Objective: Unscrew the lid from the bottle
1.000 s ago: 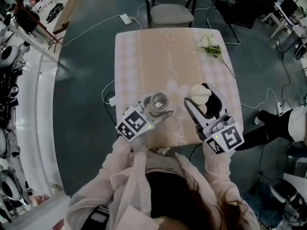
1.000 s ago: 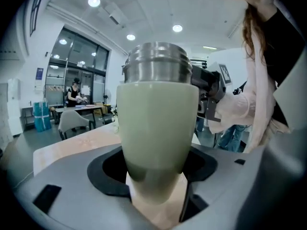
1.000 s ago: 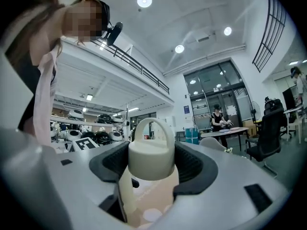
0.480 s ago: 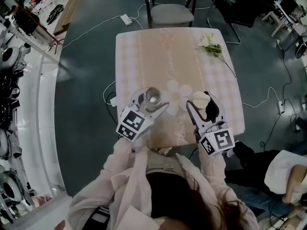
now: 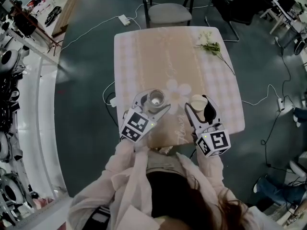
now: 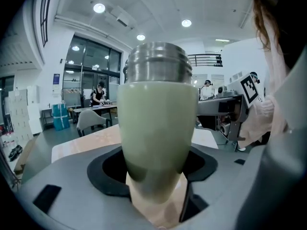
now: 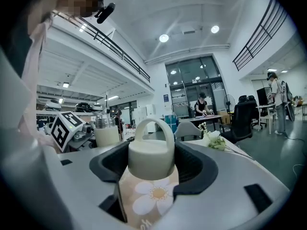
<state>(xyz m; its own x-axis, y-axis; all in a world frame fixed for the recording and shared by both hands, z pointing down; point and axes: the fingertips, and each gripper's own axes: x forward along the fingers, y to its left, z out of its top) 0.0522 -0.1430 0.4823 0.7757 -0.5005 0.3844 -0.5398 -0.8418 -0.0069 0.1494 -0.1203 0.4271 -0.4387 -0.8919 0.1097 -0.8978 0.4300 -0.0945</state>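
So the left gripper (image 5: 154,104), lower middle-left of the head view, was clamped round the pale green bottle (image 6: 158,128), its open steel neck up, over the near edge of the checked table (image 5: 158,56). Just right of it, not touching, the right gripper (image 5: 200,110) had its jaws wide but gripping the cream loop-handled lid (image 7: 151,157). A flower sprig (image 5: 209,47) lay at the table's upper right.

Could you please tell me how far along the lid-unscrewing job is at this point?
Done: the lid is off the bottle, whose threaded metal neck stands bare. In hand: the left tool clamps the bottle upright over the table; the right tool grips the lid beside it, apart from the bottle. Left: probably only setting the lid down and releasing it.
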